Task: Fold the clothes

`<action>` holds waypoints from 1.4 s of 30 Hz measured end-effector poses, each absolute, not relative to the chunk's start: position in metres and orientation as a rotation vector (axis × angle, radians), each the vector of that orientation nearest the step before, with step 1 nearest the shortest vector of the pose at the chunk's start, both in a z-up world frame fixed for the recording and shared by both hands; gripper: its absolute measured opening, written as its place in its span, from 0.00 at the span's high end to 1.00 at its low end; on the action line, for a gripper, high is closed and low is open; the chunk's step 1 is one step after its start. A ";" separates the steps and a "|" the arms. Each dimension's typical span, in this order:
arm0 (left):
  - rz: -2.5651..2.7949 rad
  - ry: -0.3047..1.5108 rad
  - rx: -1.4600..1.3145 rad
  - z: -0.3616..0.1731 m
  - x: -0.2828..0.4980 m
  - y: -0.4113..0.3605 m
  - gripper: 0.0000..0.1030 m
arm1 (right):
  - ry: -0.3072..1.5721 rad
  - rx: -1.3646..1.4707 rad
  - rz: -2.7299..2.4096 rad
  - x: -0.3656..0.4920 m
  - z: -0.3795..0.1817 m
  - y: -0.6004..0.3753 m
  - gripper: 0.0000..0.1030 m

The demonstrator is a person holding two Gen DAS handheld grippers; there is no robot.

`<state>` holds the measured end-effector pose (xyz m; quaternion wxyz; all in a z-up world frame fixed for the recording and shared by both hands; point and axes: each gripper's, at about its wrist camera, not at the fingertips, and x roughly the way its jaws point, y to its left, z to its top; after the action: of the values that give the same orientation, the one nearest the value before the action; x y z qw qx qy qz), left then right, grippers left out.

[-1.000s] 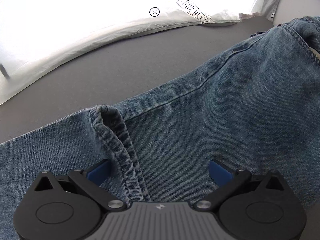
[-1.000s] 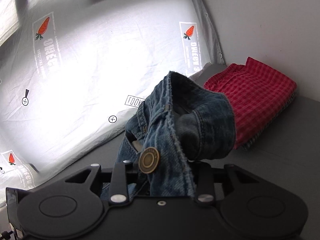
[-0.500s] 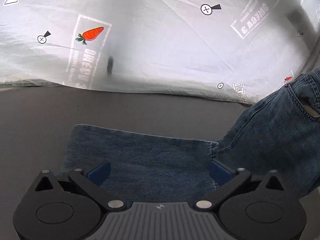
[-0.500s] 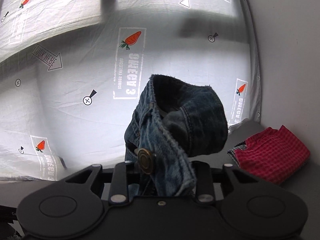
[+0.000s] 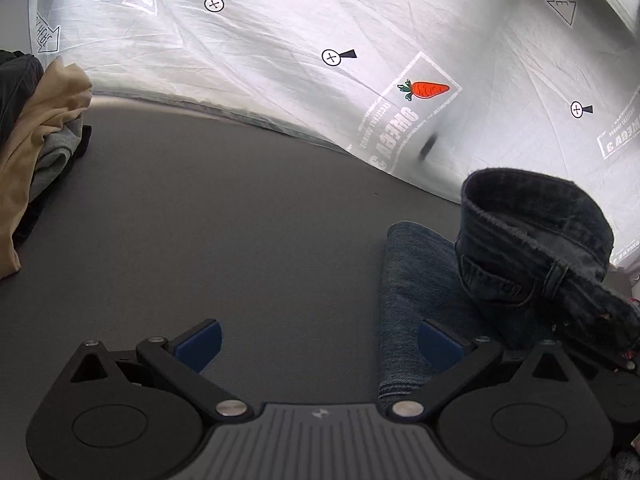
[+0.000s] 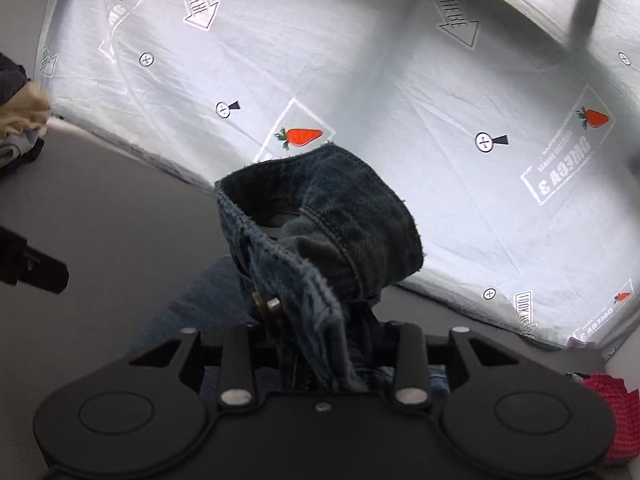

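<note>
Low in the right wrist view, the right gripper (image 6: 320, 344) pinches the waistband of the jeans (image 6: 320, 216), its jaws opening. The left gripper (image 5: 316, 344) stands spread over the grey table (image 5: 200, 220), nothing between its blue pads. Behind hangs a white carrot-print sheet (image 5: 360, 40); piled clothes (image 5: 36, 128) sit far left.

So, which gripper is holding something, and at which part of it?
The right gripper holds the jeans by the waistband, near the button; its jaws are opening. The left gripper is open and holds nothing.
</note>
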<state>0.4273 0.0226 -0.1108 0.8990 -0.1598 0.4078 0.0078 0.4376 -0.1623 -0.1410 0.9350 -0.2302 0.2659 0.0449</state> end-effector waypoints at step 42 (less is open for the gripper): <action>-0.277 0.793 -0.548 -0.089 0.491 -0.077 0.84 | 0.828 0.081 -0.177 0.407 -0.139 -0.394 0.21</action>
<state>0.4906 -0.0772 -0.0886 0.8769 -0.2627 0.3799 -0.1329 0.4065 -0.3938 -0.1390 0.9110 0.0391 0.4015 -0.0858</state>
